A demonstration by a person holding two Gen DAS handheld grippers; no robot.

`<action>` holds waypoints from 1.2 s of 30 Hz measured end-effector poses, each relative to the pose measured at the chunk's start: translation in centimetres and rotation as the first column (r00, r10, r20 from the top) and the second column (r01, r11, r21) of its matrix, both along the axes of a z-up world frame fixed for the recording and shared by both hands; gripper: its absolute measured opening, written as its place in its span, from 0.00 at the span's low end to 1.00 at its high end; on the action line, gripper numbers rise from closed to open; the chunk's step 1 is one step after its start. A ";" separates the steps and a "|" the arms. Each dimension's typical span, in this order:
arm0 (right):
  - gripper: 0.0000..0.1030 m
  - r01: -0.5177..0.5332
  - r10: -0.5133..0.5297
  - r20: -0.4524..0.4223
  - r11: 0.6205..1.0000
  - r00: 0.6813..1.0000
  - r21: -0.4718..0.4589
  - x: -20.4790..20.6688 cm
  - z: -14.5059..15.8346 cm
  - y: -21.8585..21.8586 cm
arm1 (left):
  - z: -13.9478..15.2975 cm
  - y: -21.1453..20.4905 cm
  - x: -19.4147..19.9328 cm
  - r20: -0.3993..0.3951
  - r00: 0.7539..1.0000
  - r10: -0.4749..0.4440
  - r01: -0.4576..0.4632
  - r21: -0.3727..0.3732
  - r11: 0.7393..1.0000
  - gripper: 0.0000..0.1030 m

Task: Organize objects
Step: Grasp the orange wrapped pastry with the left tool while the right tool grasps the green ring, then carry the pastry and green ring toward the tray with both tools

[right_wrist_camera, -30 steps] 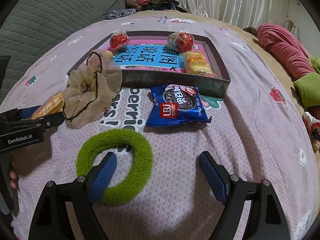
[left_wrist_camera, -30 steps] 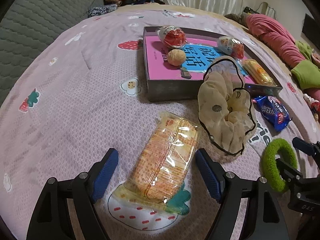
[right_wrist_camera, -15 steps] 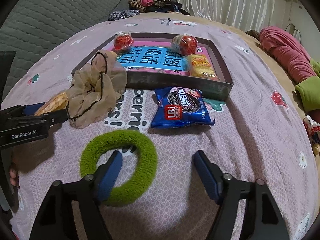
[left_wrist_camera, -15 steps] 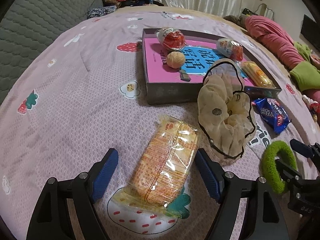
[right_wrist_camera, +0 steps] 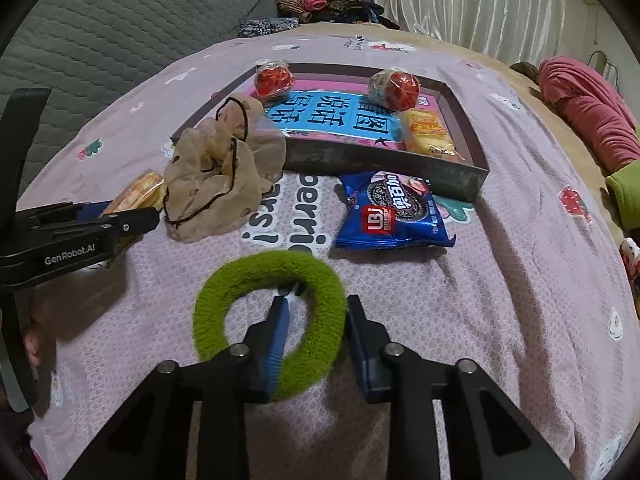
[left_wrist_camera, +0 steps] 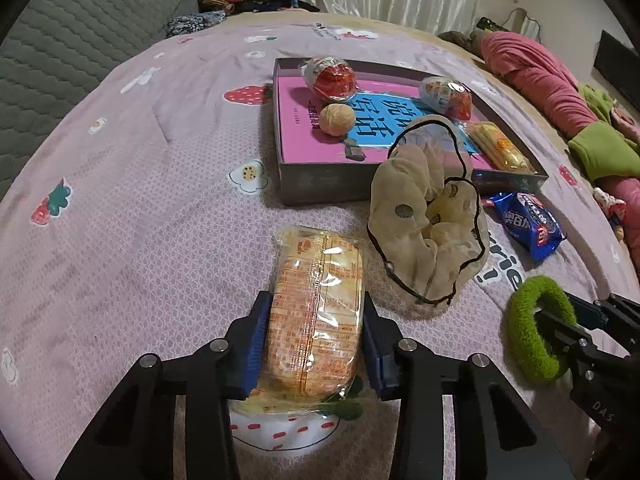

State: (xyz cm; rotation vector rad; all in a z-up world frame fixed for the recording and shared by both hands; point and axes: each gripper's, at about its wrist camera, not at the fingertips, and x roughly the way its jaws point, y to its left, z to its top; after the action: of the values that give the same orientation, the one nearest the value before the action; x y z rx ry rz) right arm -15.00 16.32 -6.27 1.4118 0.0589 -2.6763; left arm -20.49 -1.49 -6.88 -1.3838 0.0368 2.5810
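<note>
On the pink bedspread [left_wrist_camera: 140,200] we clamp our left gripper [left_wrist_camera: 314,344] on the orange cracker pack [left_wrist_camera: 316,308], jaws pressed to both its sides. Our right gripper [right_wrist_camera: 316,340] pinches the green scrunchie [right_wrist_camera: 270,324], one finger inside the ring. At twelve o'clock sits the grey tray [right_wrist_camera: 380,162]; the beige scrunchie [right_wrist_camera: 218,184] leans against its front wall.

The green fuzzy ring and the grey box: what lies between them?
A blue cookie packet lies between green ring and box, seen in the right wrist view.
</note>
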 end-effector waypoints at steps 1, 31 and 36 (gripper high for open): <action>0.25 -0.004 0.004 0.001 1.000 1.000 -0.001 0.1 0.0 0.0 | 0.0 0.1 0.1 0.000 1.000 -0.002 0.002 -0.004 1.000 0.40; 0.14 -0.063 0.059 -0.061 0.996 0.996 -0.062 3.8 3.7 -0.9 | 3.6 0.6 5.6 -0.052 0.999 -0.009 0.008 -0.013 1.000 0.40; 0.14 -0.059 0.054 -0.082 0.996 0.995 -0.063 4.6 4.7 -0.9 | 4.8 0.8 6.7 -0.077 0.997 -0.011 0.009 -0.017 1.000 0.40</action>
State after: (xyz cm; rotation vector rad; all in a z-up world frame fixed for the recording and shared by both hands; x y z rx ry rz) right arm -10.43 15.44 -1.53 1.2641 0.0179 -2.6626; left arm -13.77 -0.69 -2.03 -1.2861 0.0776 2.6303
